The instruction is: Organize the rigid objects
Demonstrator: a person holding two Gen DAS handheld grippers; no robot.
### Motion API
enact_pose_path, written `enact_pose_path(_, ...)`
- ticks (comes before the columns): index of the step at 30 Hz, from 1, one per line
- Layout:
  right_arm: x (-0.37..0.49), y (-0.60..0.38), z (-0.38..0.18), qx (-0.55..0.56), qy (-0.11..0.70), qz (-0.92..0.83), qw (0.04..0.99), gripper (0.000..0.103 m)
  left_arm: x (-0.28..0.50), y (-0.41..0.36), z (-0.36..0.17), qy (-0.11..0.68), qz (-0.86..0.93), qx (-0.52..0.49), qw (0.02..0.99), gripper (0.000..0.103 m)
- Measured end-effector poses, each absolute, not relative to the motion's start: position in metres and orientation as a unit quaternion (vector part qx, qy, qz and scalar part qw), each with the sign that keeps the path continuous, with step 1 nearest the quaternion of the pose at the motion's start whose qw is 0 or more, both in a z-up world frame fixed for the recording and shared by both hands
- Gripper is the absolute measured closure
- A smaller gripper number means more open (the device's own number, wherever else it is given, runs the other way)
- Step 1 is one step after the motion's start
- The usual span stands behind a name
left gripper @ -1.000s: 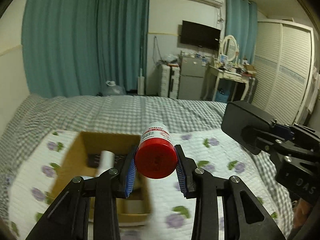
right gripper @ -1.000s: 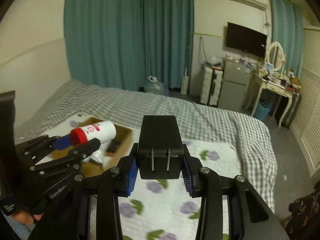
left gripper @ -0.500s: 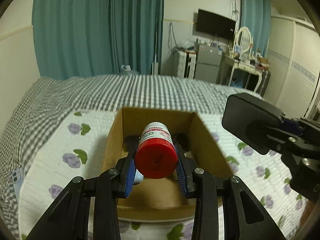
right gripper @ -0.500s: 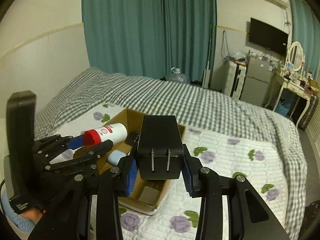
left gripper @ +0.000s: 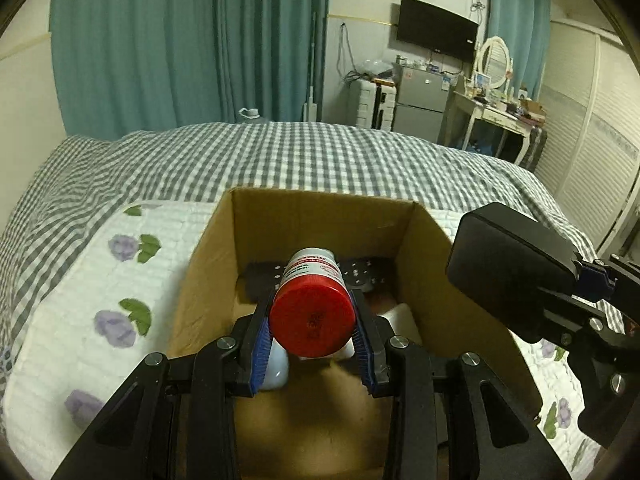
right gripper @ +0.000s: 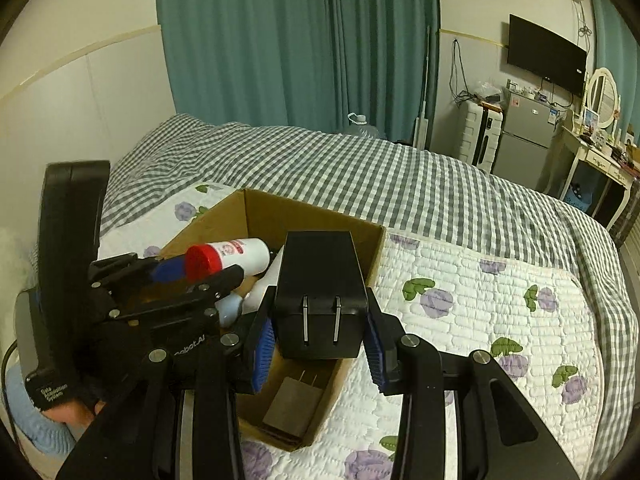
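My left gripper [left gripper: 312,346] is shut on a white bottle with a red cap [left gripper: 312,316], held lying along the fingers over the open cardboard box [left gripper: 320,202]. The same bottle [right gripper: 228,256] shows in the right wrist view above the box's left half. My right gripper [right gripper: 320,344] is shut on a black power adapter [right gripper: 320,292] with two metal prongs facing the camera, held over the box's [right gripper: 312,210] right side. That adapter [left gripper: 508,256] hangs at the right of the left wrist view. Inside the box lie a black remote [left gripper: 362,270], a white item [left gripper: 400,316] and a brown plug block [right gripper: 292,400].
The box sits on a white floral quilt [right gripper: 480,300] spread over a grey checked bed [left gripper: 300,156]. A light blue object [left gripper: 278,368] lies in the box under the bottle. Teal curtains, a fridge [left gripper: 420,108] and a dressing table stand beyond the bed.
Both grippers have come down and forward over the box, which now fills more of each view. The bottle and the adapter stay gripped as before.
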State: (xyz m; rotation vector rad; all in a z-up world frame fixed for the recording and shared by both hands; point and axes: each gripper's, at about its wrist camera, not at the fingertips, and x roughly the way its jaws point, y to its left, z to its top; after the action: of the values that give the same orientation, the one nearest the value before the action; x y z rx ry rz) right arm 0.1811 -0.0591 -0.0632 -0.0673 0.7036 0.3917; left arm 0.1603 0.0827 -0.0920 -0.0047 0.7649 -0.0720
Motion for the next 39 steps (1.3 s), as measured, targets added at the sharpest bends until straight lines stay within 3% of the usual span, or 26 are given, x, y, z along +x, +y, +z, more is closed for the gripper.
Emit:
enact_pose_path(3,0.183,-0.061,-0.062,-0.033,0.34,0.189,0.92,0.065,0.16,0.079,-0.094,0.371,-0.046,-0.001,0.927,0.064)
enact_pose_path(6,0.184,-0.063,-0.06,-0.032,0.34,0.187,0.921,0.065,0.154,0.078,-0.088,0.352,-0.049,-0.004,0.935,0.05)
enact_pose_path(10,0.186,-0.064,-0.057,-0.032,0.337,0.185,0.922,0.065,0.147,0.082,-0.076,0.334,-0.037,-0.006,0.942,0.044)
enact_pose_path(29,0.258,-0.009,-0.095,-0.033,0.39,0.182,0.902,0.065,0.135,0.123,-0.064,0.331,0.028,-0.027,0.943,0.037)
enact_pose_path(39,0.233,-0.023,-0.079,-0.026,0.374,0.176,0.91,0.062,0.122,0.126,-0.065,0.316,0.049,-0.028,0.947,0.033)
